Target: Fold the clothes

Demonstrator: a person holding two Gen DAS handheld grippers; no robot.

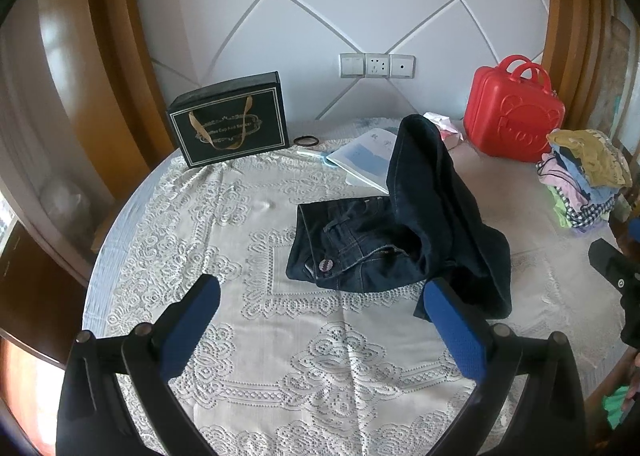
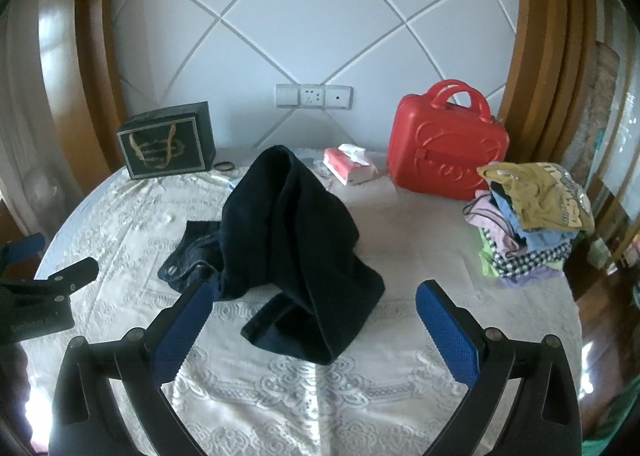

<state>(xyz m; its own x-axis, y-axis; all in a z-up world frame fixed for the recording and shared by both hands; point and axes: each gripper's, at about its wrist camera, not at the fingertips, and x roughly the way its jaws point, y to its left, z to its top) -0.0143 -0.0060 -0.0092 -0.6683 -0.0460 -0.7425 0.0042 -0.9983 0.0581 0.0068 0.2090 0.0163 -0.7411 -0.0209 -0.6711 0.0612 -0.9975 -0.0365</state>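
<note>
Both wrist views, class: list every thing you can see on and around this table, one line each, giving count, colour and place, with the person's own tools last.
dark blue denim jeans: one, crumpled, table centre
white lace tablecloth: one, covering the table
black gift bag with gold ribbon handles: one, far left by the wall
black hair tie: one, right of the bag
red plastic carry case: one, far right by the wall
red and white tissue pack: one, left of the case
stack of folded clothes: one, mixed colours, right edge
open booklet: one, white and blue, behind the jeans
left gripper: open, blue pads
right gripper: open, blue pads

Booklet (image 1: 360, 160) partly hidden behind jeans (image 1: 424, 216).
</note>
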